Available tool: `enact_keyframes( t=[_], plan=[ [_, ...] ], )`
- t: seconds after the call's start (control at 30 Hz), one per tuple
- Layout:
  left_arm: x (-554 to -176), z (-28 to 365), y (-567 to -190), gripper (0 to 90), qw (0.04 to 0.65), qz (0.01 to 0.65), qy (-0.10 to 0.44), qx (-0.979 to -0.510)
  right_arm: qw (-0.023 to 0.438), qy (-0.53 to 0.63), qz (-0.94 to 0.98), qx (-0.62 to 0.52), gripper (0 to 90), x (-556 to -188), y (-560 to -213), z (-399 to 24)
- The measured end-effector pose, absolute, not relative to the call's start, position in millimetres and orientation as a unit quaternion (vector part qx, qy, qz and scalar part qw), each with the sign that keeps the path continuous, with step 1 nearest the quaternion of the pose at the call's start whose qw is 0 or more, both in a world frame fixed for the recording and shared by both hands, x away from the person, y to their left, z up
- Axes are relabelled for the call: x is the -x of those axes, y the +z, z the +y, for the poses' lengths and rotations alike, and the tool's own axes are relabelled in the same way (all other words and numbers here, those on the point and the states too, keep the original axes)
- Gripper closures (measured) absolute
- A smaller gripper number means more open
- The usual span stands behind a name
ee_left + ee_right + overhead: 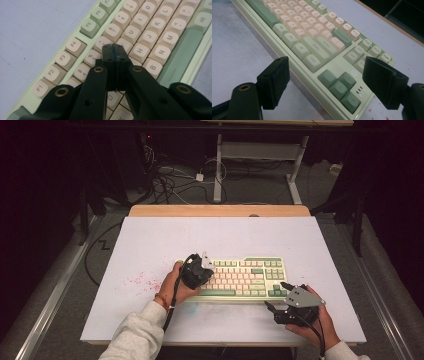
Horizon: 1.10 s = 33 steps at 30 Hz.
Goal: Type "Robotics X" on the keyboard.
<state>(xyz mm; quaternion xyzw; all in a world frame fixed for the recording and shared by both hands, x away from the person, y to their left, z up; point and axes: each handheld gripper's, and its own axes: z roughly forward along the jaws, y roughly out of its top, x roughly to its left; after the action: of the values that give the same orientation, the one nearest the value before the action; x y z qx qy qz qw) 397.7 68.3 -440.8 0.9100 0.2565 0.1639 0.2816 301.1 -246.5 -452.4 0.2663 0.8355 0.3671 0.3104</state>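
My left tool [115,50], pinched shut and empty, hangs over the keyboard's [250,277] left keys; right tool [280,296] gapes off its right corner

The left tool [113,47] and the hand behind it cover the keyboard's [245,276] left end in the high view, its own view hides the keys beneath its tips, and the keyboard's far keys blur in the right tool's view.
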Motion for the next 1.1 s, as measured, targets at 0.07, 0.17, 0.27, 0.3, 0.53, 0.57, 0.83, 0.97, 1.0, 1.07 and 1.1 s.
enact_keyframes(
  t=[0.07,0.17,0.27,0.3,0.53,0.57,0.83,0.97,1.0,1.07,1.1],
  plan=[
    [-398.7,67.1,-441.7,85.9,0.276,0.256,0.164,-0.912,0.309,0.368,0.836,-0.265,22.3,-300.9,-452.5,-246.6],
    [-399.3,65.6,-442.0,85.6,0.277,0.254,0.165,-0.912,0.308,0.367,0.836,-0.265,22.3,-300.6,-452.5,-246.7],
    [-399.7,64.0,-442.2,85.3,0.277,0.254,0.165,-0.912,0.311,0.368,0.835,-0.268,22.9,-300.4,-452.4,-247.4],
    [-399.7,63.5,-442.2,85.3,0.276,0.253,0.166,-0.912,0.311,0.369,0.834,-0.269,22.9,-300.6,-452.1,-247.8],
    [-400.0,62.2,-443.7,86.2,0.266,0.25,0.16,-0.917,0.311,0.367,0.834,-0.27,22.9,-300.5,-452.1,-247.9],
    [-399.4,62.2,-443.1,85.6,0.266,0.25,0.164,-0.917,0.31,0.366,0.835,-0.27,22.9,-300.5,-452.2,-247.8],
    [-394.2,67.6,-435.8,83.7,0.291,0.251,0.176,-0.906,0.311,0.366,0.835,-0.268,22.9,-301.3,-451.6,-247.8],
    [-390.6,71.9,-431.2,82.0,0.304,0.251,0.185,-0.9,0.311,0.366,0.835,-0.268,22.9,-301.3,-451.3,-247.3],
    [-389.7,73.3,-430.1,81.9,0.307,0.251,0.187,-0.899,0.311,0.366,0.835,-0.267,23.0,-301.4,-451.2,-247.4],
    [-388.1,76.0,-428.3,80.6,0.31,0.25,0.19,-0.897,0.311,0.366,0.835,-0.267,22.9,-301.5,-451.3,-247.4],
    [-387.2,77.1,-427.7,79.6,0.313,0.252,0.192,-0.895,0.311,0.365,0.836,-0.268,22.9,-301.5,-451.3,-247.4]
  ],
)
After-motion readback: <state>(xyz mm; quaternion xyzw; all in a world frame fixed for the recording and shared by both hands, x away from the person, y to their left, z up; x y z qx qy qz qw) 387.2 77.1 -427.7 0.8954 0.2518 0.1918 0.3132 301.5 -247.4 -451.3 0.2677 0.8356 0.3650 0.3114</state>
